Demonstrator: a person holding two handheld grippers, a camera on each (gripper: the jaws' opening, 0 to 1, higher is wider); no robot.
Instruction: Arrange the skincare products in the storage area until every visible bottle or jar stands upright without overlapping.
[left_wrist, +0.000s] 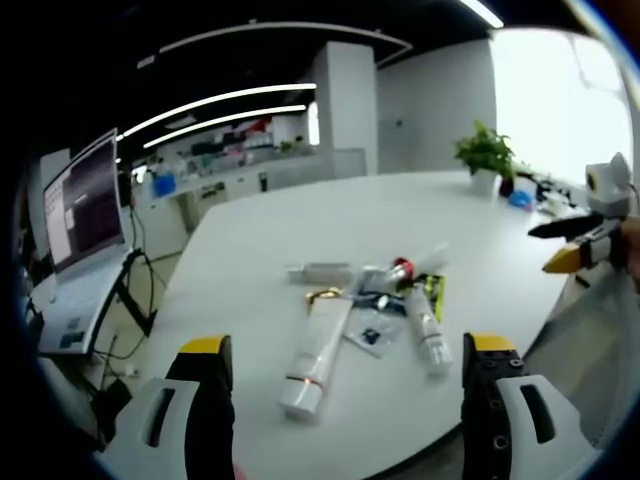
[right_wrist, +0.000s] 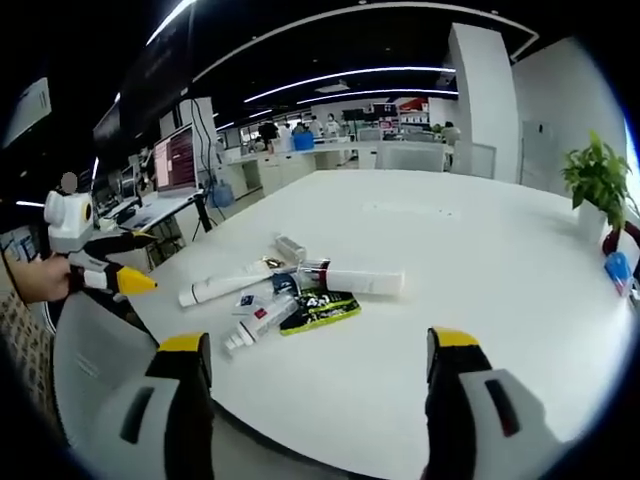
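Tubes (left_wrist: 318, 352) and sachets (right_wrist: 318, 309) lie scattered flat on a white table (left_wrist: 300, 225) in an open-plan office; both claws, left (left_wrist: 350, 375) and right (right_wrist: 318, 368), gape empty.

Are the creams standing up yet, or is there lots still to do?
Nothing is done yet. The long white tube, the smaller white tube and the green-black sachet all lie in a heap on the white table. Both grippers are open, holding nothing. Everything is left.

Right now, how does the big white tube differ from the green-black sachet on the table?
The big white tube is long, rounded and plain white with a gold band; the green-black sachet is flat, short and dark with printing. The tube lies at the pile's edge; the sachet sits beside a smaller tube. Both lie flat, not upright.
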